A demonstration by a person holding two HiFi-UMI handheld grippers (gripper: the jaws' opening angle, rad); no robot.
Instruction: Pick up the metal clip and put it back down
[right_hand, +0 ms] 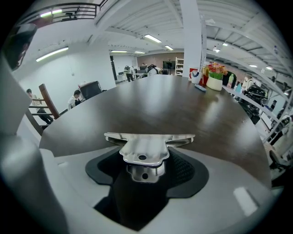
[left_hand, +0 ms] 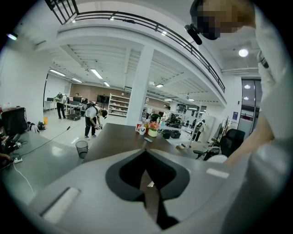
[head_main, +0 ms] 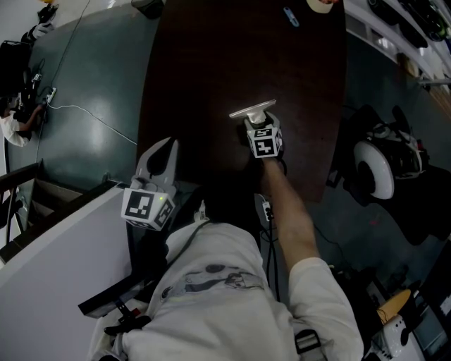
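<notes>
The metal clip (head_main: 252, 111) is a shiny silver bulldog clip with a wide flat mouth bar. It is over the dark brown table (head_main: 211, 63), near its front middle. My right gripper (head_main: 256, 121) slants down onto it from the near side and is shut on the clip's two handle tabs. In the right gripper view the clip (right_hand: 143, 151) sits between the dark pads of the right gripper (right_hand: 144, 161), mouth bar pointing away. Whether the clip touches the table I cannot tell. My left gripper (head_main: 168, 147) hovers by the table's near left corner, jaws together and empty; the left gripper (left_hand: 145, 155) shows only a thin slit.
A white mug (left_hand: 139, 128) and a flower pot (right_hand: 214, 78) stand at the table's far end, with a blue pen (head_main: 291, 17) nearby. An office chair (head_main: 377, 168) stands right of the table. A waste bin (left_hand: 81, 147) and a cable (head_main: 91, 116) are on the floor at left.
</notes>
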